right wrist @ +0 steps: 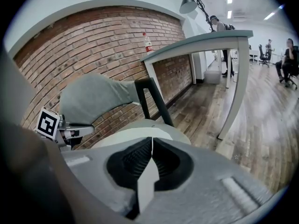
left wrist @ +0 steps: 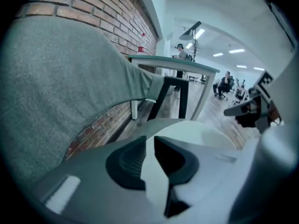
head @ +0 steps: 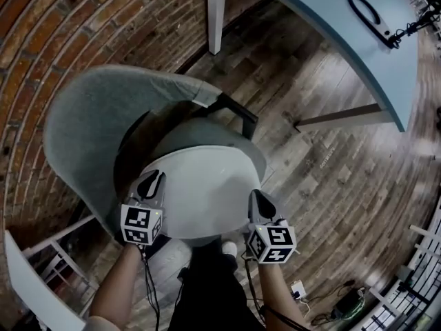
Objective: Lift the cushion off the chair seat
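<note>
Chair seat (head: 238, 134): mostly hidden beneath cushion (head: 207, 185). Table (head: 331, 19): cut off at frame top. Black looped object (head: 384, 33): too small to identify.

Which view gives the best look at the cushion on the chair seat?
The head view: the cushion shows its whole round top from above. The left and right gripper views each catch only a low, foreshortened slice of it.
</note>
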`<state>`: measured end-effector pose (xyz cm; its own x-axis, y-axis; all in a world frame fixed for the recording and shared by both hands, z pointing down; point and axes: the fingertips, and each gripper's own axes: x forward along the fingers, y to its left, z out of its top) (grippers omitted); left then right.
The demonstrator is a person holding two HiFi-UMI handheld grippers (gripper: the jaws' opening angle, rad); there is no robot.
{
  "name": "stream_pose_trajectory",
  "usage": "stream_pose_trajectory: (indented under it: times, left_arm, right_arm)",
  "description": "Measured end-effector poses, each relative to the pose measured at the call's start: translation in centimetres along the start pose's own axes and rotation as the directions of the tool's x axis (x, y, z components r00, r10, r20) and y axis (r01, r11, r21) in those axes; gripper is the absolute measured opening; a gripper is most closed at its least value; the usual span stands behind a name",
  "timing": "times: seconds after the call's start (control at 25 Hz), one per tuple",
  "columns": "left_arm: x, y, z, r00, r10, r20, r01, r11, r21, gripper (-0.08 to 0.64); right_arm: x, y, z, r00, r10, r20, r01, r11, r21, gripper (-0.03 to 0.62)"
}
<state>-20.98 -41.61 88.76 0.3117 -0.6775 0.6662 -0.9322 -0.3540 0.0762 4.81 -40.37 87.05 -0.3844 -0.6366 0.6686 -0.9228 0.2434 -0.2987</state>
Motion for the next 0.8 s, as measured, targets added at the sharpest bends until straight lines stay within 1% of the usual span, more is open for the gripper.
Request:
stream_pose_trajectory:
  times: [0.04, 0.08, 0.2, 0.28, 0.36, 0.48, 0.56, 0.64, 0.72, 0.8]
  left_arm:
    - [0.5, 0.1, -0.4, 1.000, -0.007, -0.004, 0.007, 1.000, 0.008, 0.026]
    - [1.0, 0.3, -0.7, 1.000, -0.015, -0.010, 0.015, 1.000, 0.013, 0.037]
    - [2.4, 0.7, -1.6, 0.999, -0.038, -0.032, 0.038, 0.999, 0.011, 0.079]
    - [3.3, 0.8, -2.3, 0.997, -0.052, -0.055, 0.052, 0.999, 0.006, 0.119]
    - [4.2, 0.9, -2.9, 0.995, -0.065, -0.078, 0.065, 0.998, 0.002, 0.177]
    - [5.4, 1.5, -3.5, 0.991, -0.079, -0.112, 0.082, 0.997, 0.017, 0.227]
    - [5.9, 1.9, -3.8, 0.987, -0.088, -0.133, 0.091, 0.996, 0.020, 0.257]
    - [6.4, 2.1, -3.9, 0.984, -0.103, -0.143, 0.105, 0.994, 0.004, 0.281]
    - [6.8, 2.2, -4.1, 0.981, -0.120, -0.152, 0.120, 0.993, -0.009, 0.309]
    - [7.4, 2.3, -4.7, 0.975, -0.136, -0.174, 0.137, 0.991, -0.006, 0.336]
  right_arm:
    - [0.4, -0.2, -0.4, 1.000, -0.002, -0.005, 0.002, 1.000, 0.006, 0.021]
    - [0.7, -0.5, -0.8, 1.000, -0.003, -0.011, 0.003, 1.000, 0.012, 0.056]
    - [1.6, -1.2, -1.7, 1.000, -0.012, -0.026, 0.013, 1.000, 0.020, 0.062]
    - [2.1, -1.9, -2.5, 0.999, -0.025, -0.044, 0.026, 0.999, 0.026, 0.093]
    - [2.7, -2.6, -3.2, 0.997, -0.045, -0.065, 0.047, 0.998, 0.030, 0.137]
    - [3.5, -3.4, -4.0, 0.994, -0.071, -0.089, 0.075, 0.996, 0.047, 0.189]
    - [3.9, -3.8, -4.7, 0.991, -0.073, -0.110, 0.080, 0.995, 0.064, 0.222]
    - [4.2, -4.0, -5.3, 0.988, -0.069, -0.135, 0.080, 0.994, 0.075, 0.246]
    - [4.6, -4.1, -5.9, 0.986, -0.061, -0.154, 0.076, 0.993, 0.094, 0.287]
    - [4.9, -4.2, -6.3, 0.985, -0.055, -0.164, 0.074, 0.991, 0.116, 0.316]
